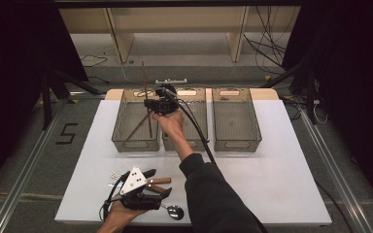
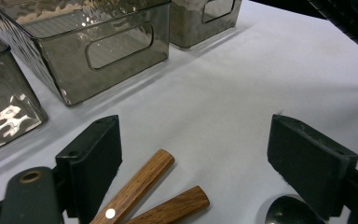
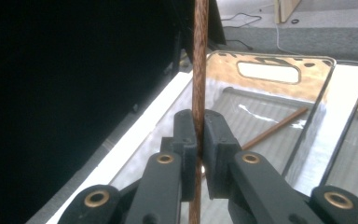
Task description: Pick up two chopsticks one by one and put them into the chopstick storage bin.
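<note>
My right gripper (image 1: 152,105) hangs over the left grey bin (image 1: 126,143), shut on a thin brown chopstick (image 1: 145,85) that stands almost upright. In the right gripper view the pads (image 3: 214,135) pinch the same chopstick (image 3: 199,56), and a second chopstick (image 3: 275,128) lies slanted on the bin floor, also seen from above (image 1: 137,128). My left gripper (image 1: 159,183) rests open near the table's front edge. Two wooden utensil handles (image 2: 140,186) lie between its jaws untouched, and its fingertips stand wide apart around (image 2: 198,140).
Three grey see-through bins stand in a row at the back of the white table; the middle bin (image 1: 196,144) and right bin (image 1: 237,143) look bare inside. A metal spoon (image 1: 175,211) and several other utensils lie by the left gripper. A black cable (image 1: 199,133) trails along the right forearm.
</note>
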Tool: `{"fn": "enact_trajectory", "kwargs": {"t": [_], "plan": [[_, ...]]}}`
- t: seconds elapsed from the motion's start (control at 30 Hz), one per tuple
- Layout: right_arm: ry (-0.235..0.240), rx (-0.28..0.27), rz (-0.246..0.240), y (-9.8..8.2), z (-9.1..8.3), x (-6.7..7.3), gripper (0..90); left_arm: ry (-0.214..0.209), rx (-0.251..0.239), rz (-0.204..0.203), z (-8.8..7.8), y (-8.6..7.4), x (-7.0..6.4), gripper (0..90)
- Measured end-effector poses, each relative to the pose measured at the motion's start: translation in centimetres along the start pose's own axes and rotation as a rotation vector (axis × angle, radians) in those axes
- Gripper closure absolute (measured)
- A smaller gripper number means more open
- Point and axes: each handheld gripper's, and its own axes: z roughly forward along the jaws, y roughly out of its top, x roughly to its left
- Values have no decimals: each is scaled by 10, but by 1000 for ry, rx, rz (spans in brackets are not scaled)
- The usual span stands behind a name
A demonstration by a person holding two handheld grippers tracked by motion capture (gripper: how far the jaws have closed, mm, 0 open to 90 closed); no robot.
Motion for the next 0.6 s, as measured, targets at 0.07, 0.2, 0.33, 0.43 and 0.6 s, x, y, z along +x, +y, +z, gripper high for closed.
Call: {"fn": "enact_trajectory", "kwargs": {"t": [0.07, 0.2, 0.33, 0.43, 0.6], "plan": [[-3, -1, 2, 0, 1, -1, 852, -1, -1, -1, 0, 0, 0, 176], [-11, 2, 7, -1, 3, -2, 852, -2, -1, -2, 0, 0, 0, 175], [-19, 12, 5, -3, 5, -3, 852, -3, -1, -2, 0, 0, 0, 175], [-28, 18, 5, -6, 8, -3, 849, -2, 1, -1, 0, 0, 0, 175], [-37, 37, 5, -10, 12, -4, 650, -2, 3, -6, 0, -1, 1, 174]]}}
